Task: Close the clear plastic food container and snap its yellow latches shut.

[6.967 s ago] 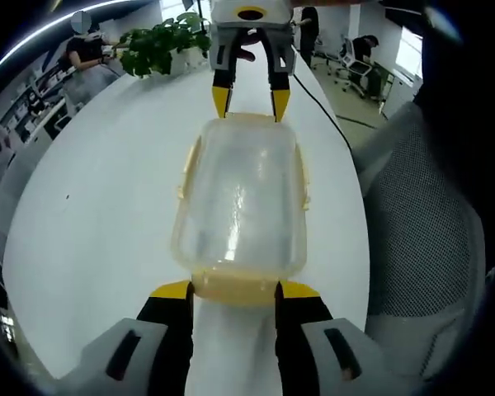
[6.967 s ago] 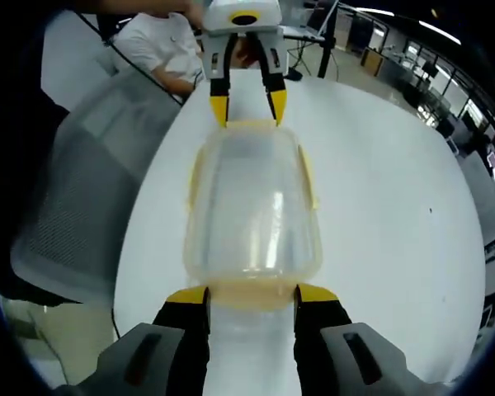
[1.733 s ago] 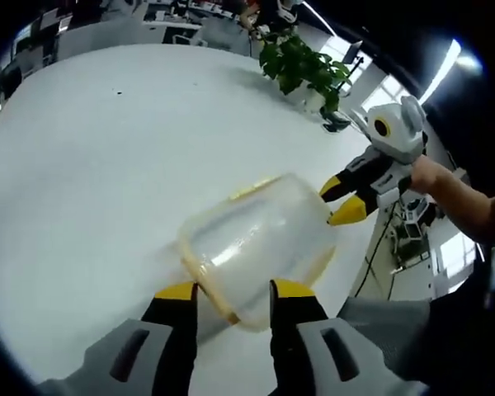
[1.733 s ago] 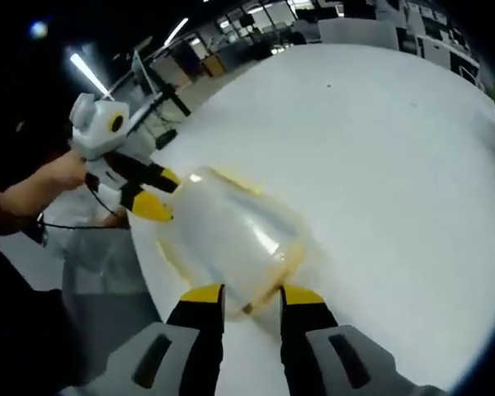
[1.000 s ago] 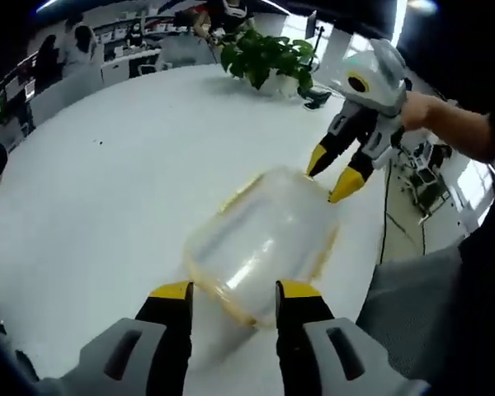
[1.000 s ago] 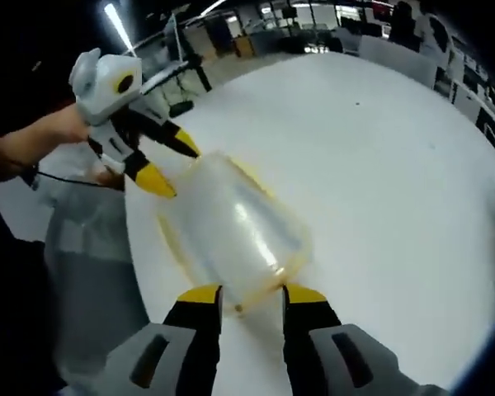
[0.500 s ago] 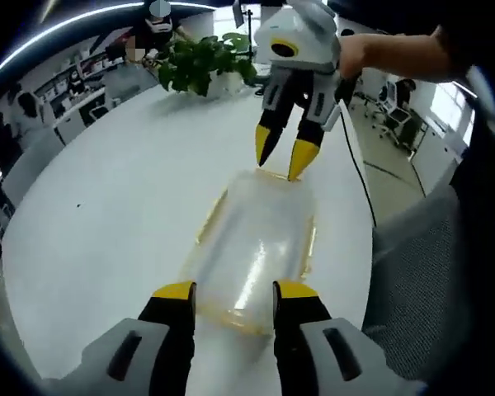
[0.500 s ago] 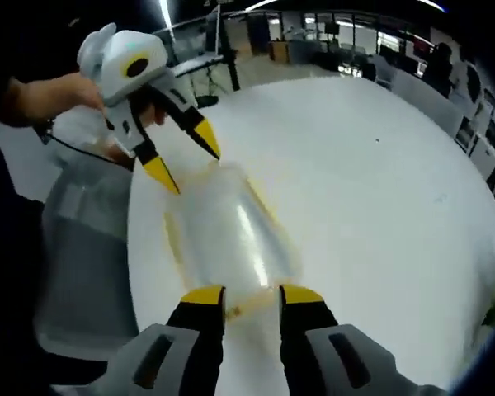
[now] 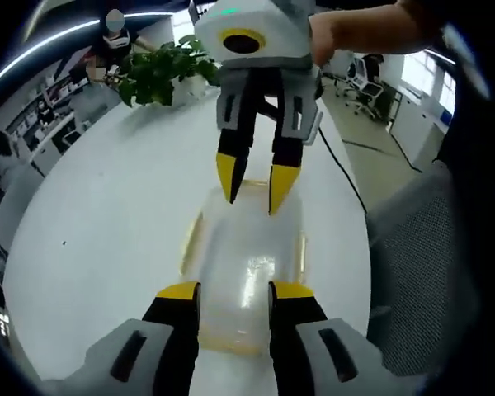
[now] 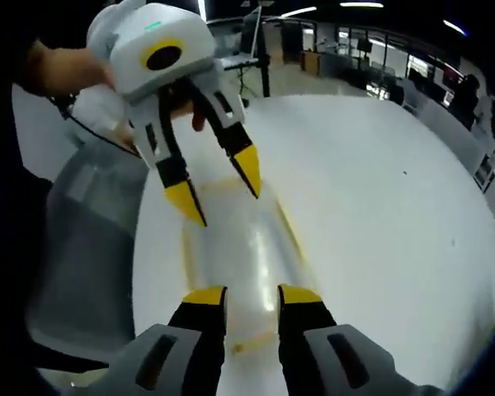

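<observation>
Both grippers — left point(image 9: 229, 290) and right point(image 10: 252, 294), jaws spread — face each other over the container's point(image 9: 246, 272) ends, likely lining up on its latches.

The container point(image 9: 246, 272) is lying on the table point(image 9: 107, 223), a plant point(image 9: 161, 70) sitting at its 11 o'clock.

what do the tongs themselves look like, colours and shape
Both tongs match: the left tongs and right tongs have a white rounded housing with a yellow-ringed lens, grey and black tapering arms and pointed yellow tips. A black cable trails behind the right tongs.
</observation>
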The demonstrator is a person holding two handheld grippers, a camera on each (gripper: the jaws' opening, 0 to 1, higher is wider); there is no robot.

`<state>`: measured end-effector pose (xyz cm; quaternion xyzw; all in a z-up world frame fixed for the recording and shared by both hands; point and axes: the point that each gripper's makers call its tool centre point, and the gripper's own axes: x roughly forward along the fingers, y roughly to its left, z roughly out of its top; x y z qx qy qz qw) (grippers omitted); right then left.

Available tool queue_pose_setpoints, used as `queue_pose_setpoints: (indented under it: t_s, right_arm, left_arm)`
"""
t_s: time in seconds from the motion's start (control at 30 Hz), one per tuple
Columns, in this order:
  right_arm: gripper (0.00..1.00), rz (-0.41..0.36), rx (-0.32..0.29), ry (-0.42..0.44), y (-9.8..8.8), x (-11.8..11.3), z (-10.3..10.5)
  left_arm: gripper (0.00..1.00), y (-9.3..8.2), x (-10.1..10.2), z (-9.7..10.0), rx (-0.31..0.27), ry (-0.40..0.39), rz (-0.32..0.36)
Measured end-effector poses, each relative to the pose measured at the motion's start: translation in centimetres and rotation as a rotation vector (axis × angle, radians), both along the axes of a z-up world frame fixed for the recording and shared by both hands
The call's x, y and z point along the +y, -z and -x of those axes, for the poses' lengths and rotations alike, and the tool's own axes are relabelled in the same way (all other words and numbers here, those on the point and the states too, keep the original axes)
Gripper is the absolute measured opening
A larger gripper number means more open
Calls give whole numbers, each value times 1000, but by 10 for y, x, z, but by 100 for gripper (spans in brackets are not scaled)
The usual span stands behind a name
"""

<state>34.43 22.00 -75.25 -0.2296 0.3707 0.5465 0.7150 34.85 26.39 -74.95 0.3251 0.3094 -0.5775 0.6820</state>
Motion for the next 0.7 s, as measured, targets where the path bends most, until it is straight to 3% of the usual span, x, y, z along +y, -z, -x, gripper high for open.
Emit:
queue_pose_setpoints:
  t_s: [0.2,0.33,0.4,0.57,0.7]
  right_arm:
    - [23,-12,-6,-30,5,20,0]
    - [26,-9,-27,-41,4,28,-5]
    - [26,3,-47,-53,3,29,-9]
    - [29,22,-72,-64,5,28,-18]
    - [30,-1,-68,-9,0,28,-32]
  left_arm:
    - [31,5,-4,8,17,43,-14]
    - [31,9,-4,14,65,47,-24]
    - [31,11,-4,18,115,21,-15]
    - [34,11,-3,18,104,48,-27]
    - [38,10,-4,22,112,58,-28]
